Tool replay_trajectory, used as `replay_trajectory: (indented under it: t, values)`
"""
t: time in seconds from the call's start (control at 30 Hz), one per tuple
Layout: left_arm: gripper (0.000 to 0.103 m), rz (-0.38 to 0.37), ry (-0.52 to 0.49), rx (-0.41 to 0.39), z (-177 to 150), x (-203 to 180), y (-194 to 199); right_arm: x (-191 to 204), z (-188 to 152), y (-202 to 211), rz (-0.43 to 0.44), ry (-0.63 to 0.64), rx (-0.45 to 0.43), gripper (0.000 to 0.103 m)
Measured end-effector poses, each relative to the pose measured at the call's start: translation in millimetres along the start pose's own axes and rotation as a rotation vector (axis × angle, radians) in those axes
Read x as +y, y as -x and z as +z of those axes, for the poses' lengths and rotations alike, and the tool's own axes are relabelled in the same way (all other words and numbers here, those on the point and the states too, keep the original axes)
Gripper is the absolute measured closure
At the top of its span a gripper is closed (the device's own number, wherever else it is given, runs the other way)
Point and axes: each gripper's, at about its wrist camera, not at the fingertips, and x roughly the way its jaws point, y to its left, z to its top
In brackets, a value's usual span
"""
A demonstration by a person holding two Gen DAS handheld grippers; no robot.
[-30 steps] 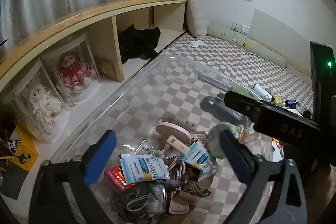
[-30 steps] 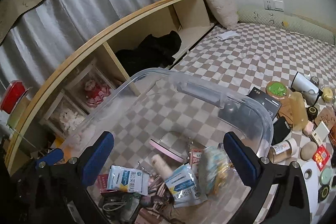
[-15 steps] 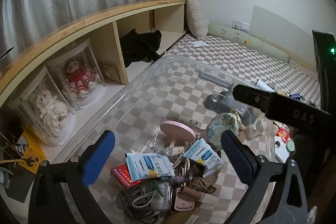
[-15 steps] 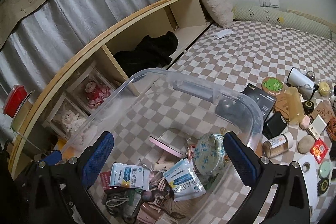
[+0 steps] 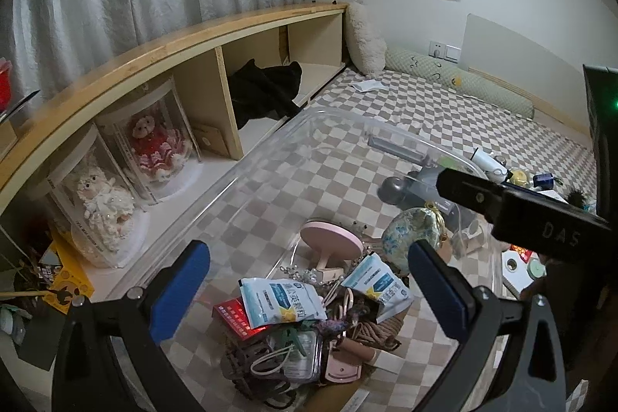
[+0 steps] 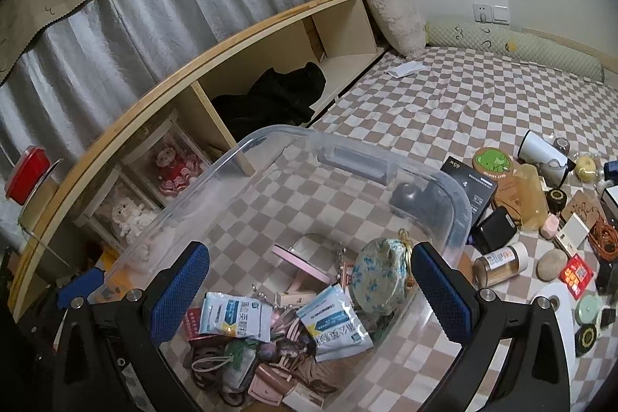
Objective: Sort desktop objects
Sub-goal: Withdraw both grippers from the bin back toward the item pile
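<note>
Both grippers hover above the clear bin, which sits on the checkered bed. The right gripper has its fingers spread wide with nothing between them; the left gripper is likewise wide open and empty. Inside the bin, a heap lies at the end nearest the cameras: two blue-and-white sachets, a pink mirror, a red box and a floral pouch, the pouch leaning against the bin's right wall. The far half of the bin floor is bare. Unsorted things lie on the bed just right of the bin: a black box, a green coaster, an amber bottle, a small jar on its side near the bin wall, a stone and a white cylinder. Judgement: the step in hand is the right gripper's reach for a further item right of the bin. The jar is the nearest candidate. It is round and lying down, so it is likely to roll; the fingers should straddle it across its body, not end to end, and close squarely. The right gripper must clear the bin rim on the way out. The left gripper should stay clear of the heap, since the right gripper's body crosses its view close by.
</note>
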Motion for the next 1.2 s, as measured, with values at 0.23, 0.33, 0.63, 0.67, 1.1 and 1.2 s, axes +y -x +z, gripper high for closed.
replay_trajectory:
  t: [0.23,0.33,0.63,0.67,1.1,1.2]
  values:
    - [0.0,-0.01,-0.033,-0.011,-5,-12,11,-13,-9,23,-0.024,-0.01,-0.027,0.0]
    - [0.0,-0.007,-0.088,-0.066,-10,-27,23,-20,-11,37,-0.037,-0.021,-0.057,0.0]
    - [0.0,-0.036,-0.216,-0.134,-26,-74,47,-56,-24,86,-0.093,-0.127,-0.107,0.0]
    - [0.0,-0.051,-0.215,-0.135,-27,-78,49,-62,-28,93,-0.125,-0.134,-0.109,0.0]
    - [0.0,-0.239,-0.244,-0.153,-53,-149,69,-144,-101,159,-0.347,-0.194,-0.2,0.0]
    - [0.0,-0.273,-0.278,-0.156,-62,-171,71,-168,-121,168,-0.397,-0.207,-0.174,0.0]
